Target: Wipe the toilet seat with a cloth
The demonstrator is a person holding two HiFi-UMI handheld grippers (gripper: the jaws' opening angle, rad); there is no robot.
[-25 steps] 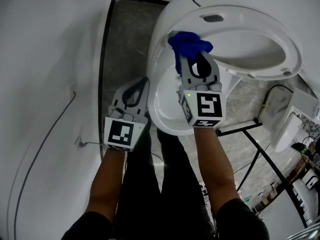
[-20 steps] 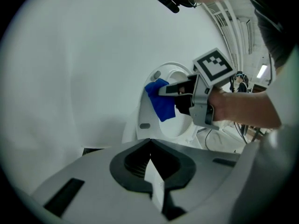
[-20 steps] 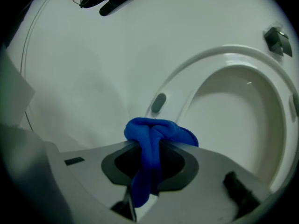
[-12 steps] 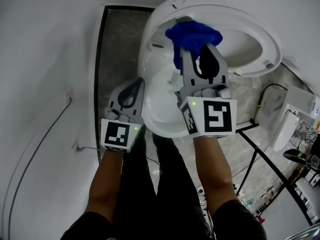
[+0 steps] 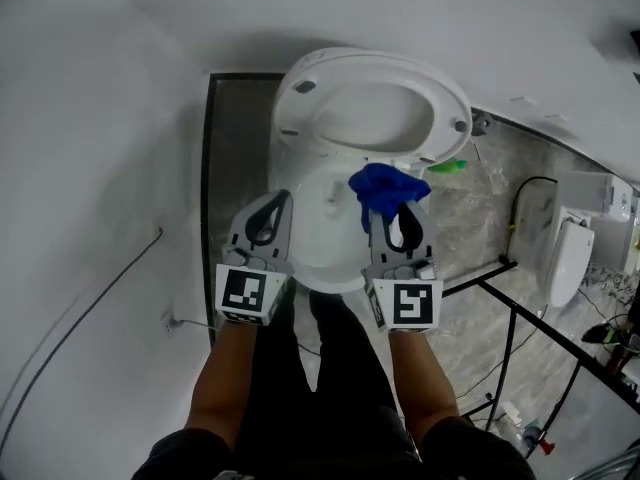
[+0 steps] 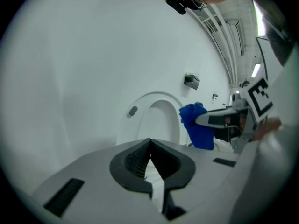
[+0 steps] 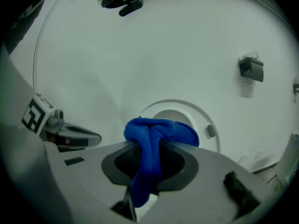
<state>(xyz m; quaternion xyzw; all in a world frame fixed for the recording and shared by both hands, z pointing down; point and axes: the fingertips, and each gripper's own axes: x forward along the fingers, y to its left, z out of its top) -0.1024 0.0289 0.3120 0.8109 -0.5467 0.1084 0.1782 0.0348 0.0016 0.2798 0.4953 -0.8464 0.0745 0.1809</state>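
The white toilet's seat (image 5: 370,108) stands raised against the wall, above the bowl (image 5: 320,253). My right gripper (image 5: 392,206) is shut on a bunched blue cloth (image 5: 386,188), held over the bowl's right side and apart from the seat. In the right gripper view the cloth (image 7: 156,134) hangs down between the jaws, with the seat ring (image 7: 191,110) beyond it. My left gripper (image 5: 277,200) hovers at the bowl's left rim, jaws shut and empty. The left gripper view shows its tips (image 6: 149,142) pressed together, and the cloth (image 6: 197,125) to the right.
A dark stone floor strip (image 5: 235,138) runs left of the toilet. A green item (image 5: 451,166) lies behind it. At the right stand a black metal frame (image 5: 515,298) and another white fixture (image 5: 563,258). A cable (image 5: 90,298) crosses the white surface on the left.
Both grippers have drawn back from the raised seat. The cloth, which lay against the seat, now hangs free over the bowl. The toilet looks smaller and farther away.
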